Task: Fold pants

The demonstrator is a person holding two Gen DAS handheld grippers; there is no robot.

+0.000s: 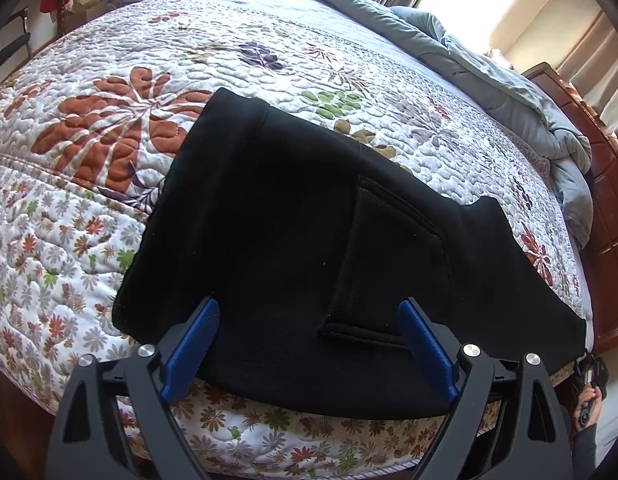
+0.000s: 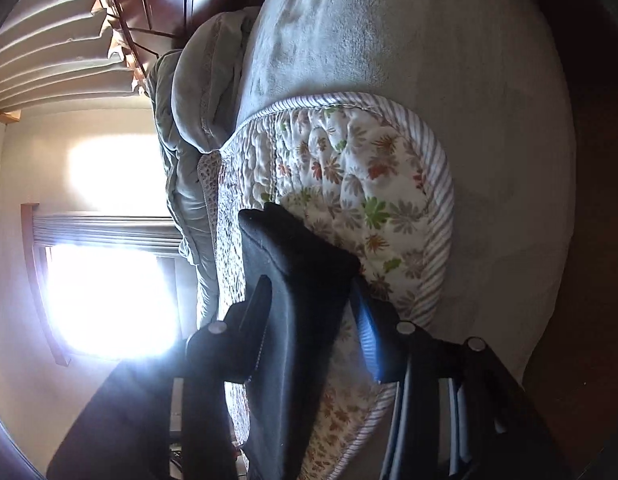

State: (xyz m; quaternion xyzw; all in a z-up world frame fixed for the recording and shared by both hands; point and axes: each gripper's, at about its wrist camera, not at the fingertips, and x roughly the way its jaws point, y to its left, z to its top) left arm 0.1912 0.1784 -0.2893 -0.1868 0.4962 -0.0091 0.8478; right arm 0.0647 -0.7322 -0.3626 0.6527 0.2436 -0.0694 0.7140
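Black pants [image 1: 293, 216] lie part-folded on the floral quilt [image 1: 109, 120] at the bed's edge. Left gripper [image 1: 309, 344] hovers spread above them; right gripper [image 2: 309, 312] straddles an edge, seemingly unclamped. Next: pinch, fold over.

We note black pants [image 1: 277, 216], plain, no print. Under them, a white quilt [image 1: 109, 92] with rust-orange leaves, green and mauve sprigs, and small daisy-like flowers along its border; its edge binding is grey-and-white striped. A pale grey-blue duvet [image 1: 489, 64]. A reddish-brown wooden headboard [image 1: 613, 208]. Both grippers: black frames, blue fingers [image 1: 193, 340].
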